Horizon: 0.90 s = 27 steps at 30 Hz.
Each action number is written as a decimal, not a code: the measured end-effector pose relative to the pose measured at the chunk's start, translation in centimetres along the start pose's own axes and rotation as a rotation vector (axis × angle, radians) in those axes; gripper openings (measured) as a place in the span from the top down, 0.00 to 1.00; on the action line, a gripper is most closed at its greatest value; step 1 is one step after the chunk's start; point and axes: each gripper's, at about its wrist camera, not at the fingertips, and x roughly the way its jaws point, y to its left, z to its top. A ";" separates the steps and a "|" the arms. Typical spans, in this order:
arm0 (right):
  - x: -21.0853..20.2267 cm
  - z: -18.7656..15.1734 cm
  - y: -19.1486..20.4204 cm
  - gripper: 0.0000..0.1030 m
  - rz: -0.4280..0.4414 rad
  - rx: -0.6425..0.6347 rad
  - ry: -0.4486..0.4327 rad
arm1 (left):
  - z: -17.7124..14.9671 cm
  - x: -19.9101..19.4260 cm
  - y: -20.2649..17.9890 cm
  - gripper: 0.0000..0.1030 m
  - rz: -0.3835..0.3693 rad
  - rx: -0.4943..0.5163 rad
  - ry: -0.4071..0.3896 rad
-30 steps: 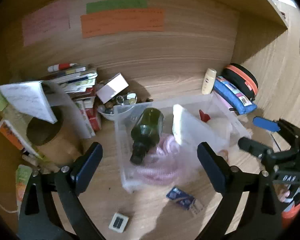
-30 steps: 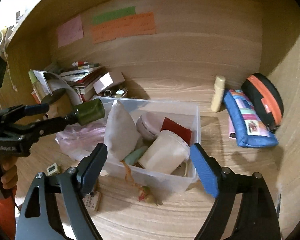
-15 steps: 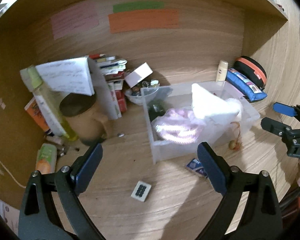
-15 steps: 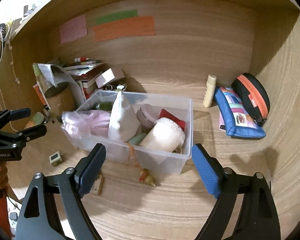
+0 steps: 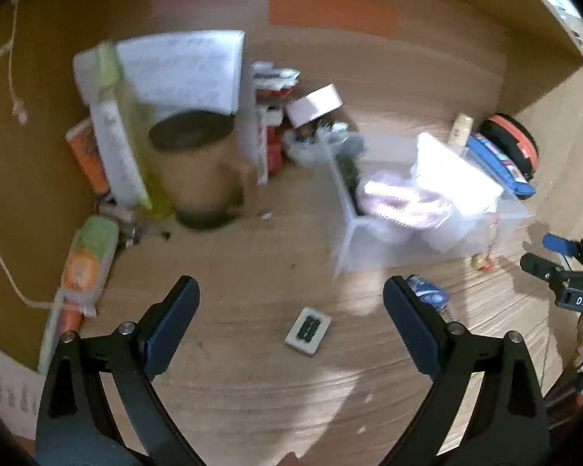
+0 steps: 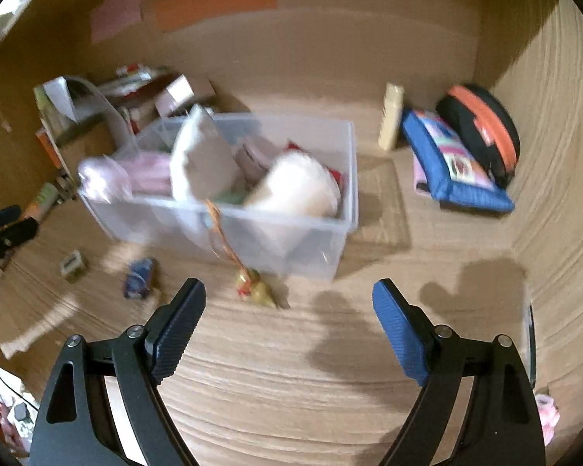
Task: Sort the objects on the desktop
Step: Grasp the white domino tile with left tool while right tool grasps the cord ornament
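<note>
A clear plastic bin (image 6: 322, 248) stands mid-desk, holding a white pouch (image 6: 202, 159), a pink bag (image 6: 144, 174), a white jar (image 6: 295, 190) and other items; it also shows in the left wrist view (image 5: 349, 233). On the desk in front lie a small white eraser-like block (image 5: 308, 331), a blue packet (image 5: 427, 297) and a gold trinket on a cord (image 6: 254, 291). My left gripper (image 5: 291, 322) is open and empty, above the block. My right gripper (image 6: 289, 324) is open and empty, in front of the bin.
A brown mug (image 5: 202, 171), papers and books (image 5: 175, 73) crowd the back left. A green-orange tube (image 5: 85, 264) lies at far left. A cream bottle (image 6: 390, 116), blue pouch (image 6: 454, 167) and black-orange case (image 6: 482, 132) sit at the back right.
The green bottle was in the left gripper a second ago and now lies in the bin. Both grippers have drawn back from the bin; the left has swung toward the left.
</note>
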 end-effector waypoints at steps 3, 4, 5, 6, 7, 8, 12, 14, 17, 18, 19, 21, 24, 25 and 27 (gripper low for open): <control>1.5 -0.9 -0.4 0.16 0.005 0.010 0.053 | -0.8 0.9 0.2 0.06 0.009 0.013 0.028; 1.9 -1.1 -0.4 0.16 0.012 0.012 0.068 | -1.1 1.2 0.1 0.06 0.012 0.035 0.039; 2.2 -1.3 -0.5 0.16 0.019 0.012 0.078 | -1.4 1.4 -0.1 0.06 0.019 0.051 0.049; 2.8 -1.4 -0.5 0.16 0.038 0.011 0.099 | -1.6 1.7 -0.2 0.06 0.023 0.062 0.055; 3.2 -1.5 -0.4 0.16 0.052 0.011 0.115 | -1.8 1.9 -0.4 0.06 0.023 0.074 0.061; 3.5 -1.4 -0.4 0.16 0.060 0.011 0.126 | -1.9 2.0 -0.5 0.06 0.021 0.082 0.064; 4.3 -1.1 0.3 0.18 0.101 -0.006 0.138 | -2.2 2.7 -0.7 0.13 0.016 0.102 0.078; 4.6 -0.8 0.7 0.19 0.117 -0.022 0.141 | -2.1 3.2 -0.9 0.24 0.011 0.114 0.099; 5.1 -0.4 1.4 0.33 0.126 -0.050 0.142 | -2.1 4.0 -0.9 0.26 0.009 0.127 0.121; 5.3 -0.2 1.7 0.38 0.138 -0.061 0.144 | -2.1 4.3 -1.0 0.27 0.006 0.132 0.127; 5.5 -0.1 1.9 0.39 0.149 -0.070 0.149 | -2.1 4.4 -1.1 0.28 0.004 0.136 0.131; 5.6 0.0 2.4 0.46 0.153 -0.089 0.145 | -2.1 4.8 -1.2 0.35 -0.001 0.146 0.142; 5.7 0.1 3.0 0.58 0.155 -0.110 0.141 | -2.2 5.4 -1.2 0.44 0.005 0.149 0.158; 5.8 0.1 3.1 0.59 0.158 -0.113 0.140 | -2.2 5.7 -1.2 0.46 -0.004 0.148 0.169; 5.8 0.2 3.4 0.69 0.158 -0.118 0.136 | -2.4 6.1 -1.2 0.56 -0.016 0.145 0.186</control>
